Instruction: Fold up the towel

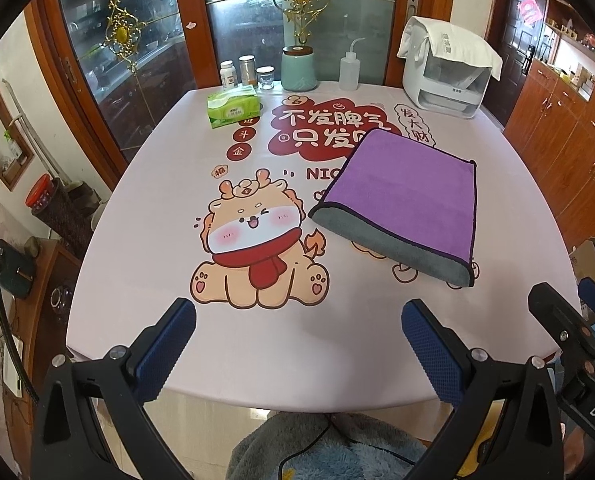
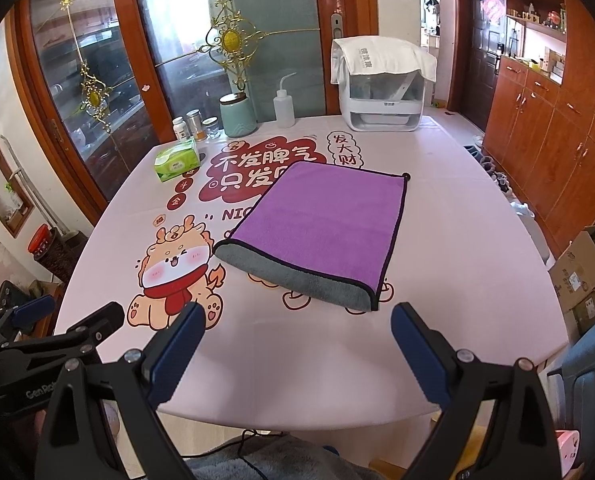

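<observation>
- The towel (image 1: 401, 196) (image 2: 321, 228), purple on top with a grey underside showing at its near edge, is seen lying folded on the right-centre of the table (image 1: 281, 344) (image 2: 457, 280).
- The table is covered by a pink cloth printed with a cartoon dragon (image 1: 253, 248) (image 2: 173, 272).
- Along the far edge are set a tissue pack (image 1: 233, 106) (image 2: 177, 160), jars (image 1: 247, 72) (image 2: 195, 125), a squeeze bottle (image 1: 349, 66) (image 2: 284, 109) and a white appliance (image 1: 445, 68) (image 2: 381, 88).
- The left gripper (image 1: 299, 344) and right gripper (image 2: 297, 344) are held spread wide and empty, short of the towel.
</observation>
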### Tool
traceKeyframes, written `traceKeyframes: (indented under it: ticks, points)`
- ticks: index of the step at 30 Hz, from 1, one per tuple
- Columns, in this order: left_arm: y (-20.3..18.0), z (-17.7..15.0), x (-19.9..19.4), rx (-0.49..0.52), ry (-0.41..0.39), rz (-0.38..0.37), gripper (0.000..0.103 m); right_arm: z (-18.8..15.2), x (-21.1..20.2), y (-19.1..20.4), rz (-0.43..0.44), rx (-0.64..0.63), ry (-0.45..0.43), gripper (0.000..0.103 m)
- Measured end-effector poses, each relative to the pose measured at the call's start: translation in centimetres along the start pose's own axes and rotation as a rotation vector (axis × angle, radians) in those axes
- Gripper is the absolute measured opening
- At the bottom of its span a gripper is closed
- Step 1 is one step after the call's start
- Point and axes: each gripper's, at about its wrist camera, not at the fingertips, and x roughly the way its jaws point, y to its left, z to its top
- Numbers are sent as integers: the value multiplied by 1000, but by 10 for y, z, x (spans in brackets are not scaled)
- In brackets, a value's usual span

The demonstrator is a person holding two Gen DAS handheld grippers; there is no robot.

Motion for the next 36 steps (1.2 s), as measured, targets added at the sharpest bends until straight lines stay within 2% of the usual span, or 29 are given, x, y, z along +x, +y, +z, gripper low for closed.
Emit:
traceKeyframes:
  ticks: [7, 16, 21, 25, 30, 36]
  points:
    - [-10, 1, 11, -28, 35, 46, 103, 4, 8, -13, 31, -27, 8, 95]
    - [-16, 0, 18, -53, 27, 74, 103, 6, 24, -34, 45, -18, 34, 95]
    - [-12, 10, 24, -44, 12, 73, 103, 8, 33, -43, 31, 8, 47, 95]
    - [-11, 26, 32, -13, -5, 56, 103, 11, 43, -48, -3, 27, 58, 95]
    - [-17, 52, 51, 95, -35, 49, 103, 19, 55, -57, -54, 67, 41, 95]
    - [-11, 80, 93, 145, 22, -32, 103, 21, 89, -68, -55, 117, 84, 94]
